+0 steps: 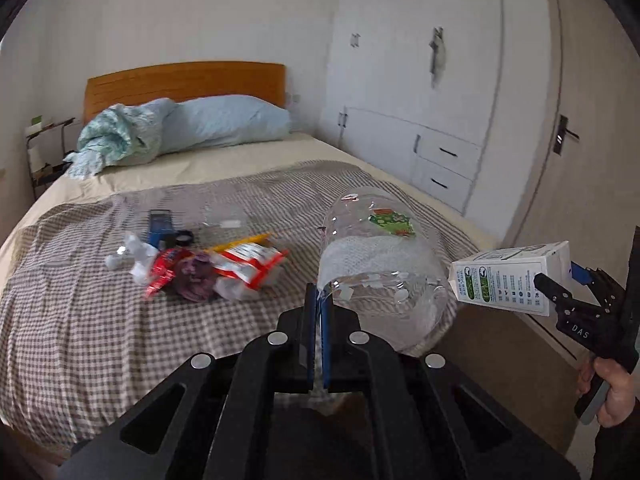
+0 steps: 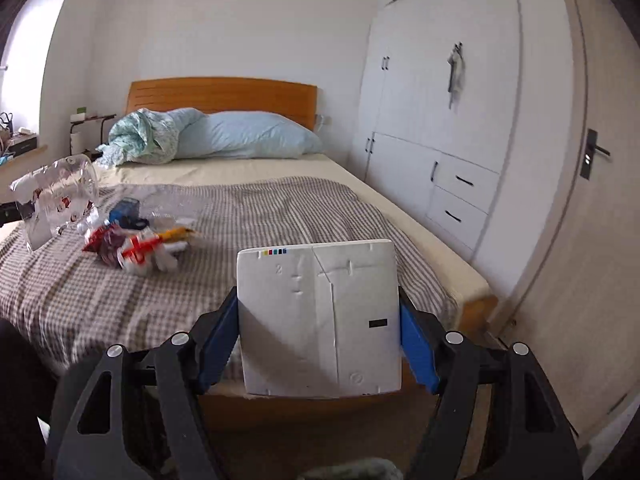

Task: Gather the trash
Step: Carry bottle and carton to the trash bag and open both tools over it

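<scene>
My left gripper (image 1: 319, 294) is shut on the rim of a clear plastic container (image 1: 380, 264) with a torn green label, held above the bed's near right corner; it also shows in the right wrist view (image 2: 56, 200) at far left. My right gripper (image 2: 319, 312) is shut on a white milk carton (image 2: 320, 320), whose base faces the camera. In the left wrist view the carton (image 1: 508, 280) and right gripper (image 1: 554, 280) are at the right, just beside the container. A heap of wrappers and crumpled plastic (image 1: 208, 268) lies on the checked blanket (image 1: 80, 320), also in the right wrist view (image 2: 136, 248).
A small blue box (image 1: 160, 224) and a clear plastic piece (image 1: 224, 220) lie behind the heap. Pillows (image 1: 224, 120) and a wooden headboard (image 1: 184, 80) are at the far end. A white wardrobe (image 2: 440, 120) and a door (image 2: 592, 200) line the right side.
</scene>
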`<state>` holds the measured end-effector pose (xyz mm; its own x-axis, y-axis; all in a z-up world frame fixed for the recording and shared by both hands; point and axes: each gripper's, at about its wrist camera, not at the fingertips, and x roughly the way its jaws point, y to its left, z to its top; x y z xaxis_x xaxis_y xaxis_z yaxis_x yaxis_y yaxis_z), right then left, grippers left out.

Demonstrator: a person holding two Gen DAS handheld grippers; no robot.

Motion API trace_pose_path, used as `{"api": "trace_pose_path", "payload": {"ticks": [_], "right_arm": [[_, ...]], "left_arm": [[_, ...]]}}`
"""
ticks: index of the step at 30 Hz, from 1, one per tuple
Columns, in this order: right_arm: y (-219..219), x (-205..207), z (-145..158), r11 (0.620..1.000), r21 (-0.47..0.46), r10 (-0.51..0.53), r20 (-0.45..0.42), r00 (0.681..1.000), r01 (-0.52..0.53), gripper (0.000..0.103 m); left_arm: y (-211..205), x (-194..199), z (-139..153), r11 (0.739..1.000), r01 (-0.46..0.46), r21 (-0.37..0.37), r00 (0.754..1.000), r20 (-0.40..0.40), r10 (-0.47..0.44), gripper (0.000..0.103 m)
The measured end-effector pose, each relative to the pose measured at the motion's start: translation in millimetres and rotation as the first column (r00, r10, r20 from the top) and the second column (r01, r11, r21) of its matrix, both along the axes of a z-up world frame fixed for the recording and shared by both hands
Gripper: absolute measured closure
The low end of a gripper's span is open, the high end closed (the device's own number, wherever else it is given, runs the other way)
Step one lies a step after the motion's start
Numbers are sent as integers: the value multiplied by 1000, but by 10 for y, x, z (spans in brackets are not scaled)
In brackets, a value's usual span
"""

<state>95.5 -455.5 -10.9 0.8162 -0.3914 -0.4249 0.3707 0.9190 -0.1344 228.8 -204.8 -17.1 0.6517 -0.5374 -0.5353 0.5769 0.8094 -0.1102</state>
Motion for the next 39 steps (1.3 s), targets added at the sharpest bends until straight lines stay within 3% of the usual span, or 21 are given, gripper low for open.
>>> {"api": "trace_pose_path", "payload": {"ticks": [3, 5, 8, 11, 14, 17, 21, 24, 26, 27, 29, 32, 34, 36, 39], "right_arm": [[-188, -420, -381, 996, 54, -63, -78, 995, 68, 33], [-289, -628, -706, 991, 73, -102, -147, 984, 114, 33], [-502, -961, -1299, 967, 159, -154, -250, 956, 197, 33], [-629, -1208, -1979, 932, 245, -167, -365, 916, 268, 33], [-723, -1349, -2622, 885, 304, -185, -464, 866, 352, 32], [-806, -1440, -3175, 841, 342, -197, -527, 827, 419, 32], [-834, -1451, -3842, 768, 415, -162, -610, 775, 488, 31], [-795, -1478, -3876, 788, 393, -188, -579, 793, 474, 31], [-832, -1470, -3858, 761, 410, -173, -618, 767, 502, 31], [-846, -1507, -3822, 737, 430, -170, -628, 759, 521, 31], [-841, -1551, -3722, 707, 469, -154, -629, 762, 530, 31], [-782, -1630, -3711, 695, 487, -127, -641, 757, 530, 31], [-720, -1666, -3816, 680, 510, -99, -648, 755, 527, 31], [-661, -1661, -3955, 664, 523, -77, -663, 745, 534, 30], [-596, -1652, -3965, 675, 515, -77, -662, 745, 528, 30]], "left_arm": [[-508, -204, -304, 984, 166, 59, 982, -102, -159, 103], [-865, -329, -514, 953, 278, 117, 953, -160, -258, 103], [-1405, -472, -815, 886, 412, 212, 903, -225, -366, 103], [-1987, -600, -1111, 789, 540, 293, 834, -307, -457, 103], [-2540, -734, -1388, 674, 622, 398, 783, -311, -539, 103], [-3047, -802, -1778, 529, 709, 466, 702, -390, -596, 103], [-3605, -934, -2365, 360, 759, 543, 628, -462, -627, 103], [-3845, -1002, -2916, 246, 806, 538, 568, -590, -574, 103], [-3926, -1056, -3246, 184, 823, 538, 543, -648, -533, 103], [-3946, -1077, -3397, 160, 821, 548, 543, -662, -516, 103], [-3961, -1099, -3675, 124, 818, 562, 544, -685, -485, 103], [-3989, -1069, -4032, 119, 802, 586, 573, -697, -431, 103], [-4036, -1100, -4239, 139, 790, 598, 598, -699, -391, 102], [-4036, -1014, -4379, 177, 784, 595, 616, -708, -346, 101], [-4001, -921, -4484, 221, 771, 597, 637, -709, -302, 95]]}}
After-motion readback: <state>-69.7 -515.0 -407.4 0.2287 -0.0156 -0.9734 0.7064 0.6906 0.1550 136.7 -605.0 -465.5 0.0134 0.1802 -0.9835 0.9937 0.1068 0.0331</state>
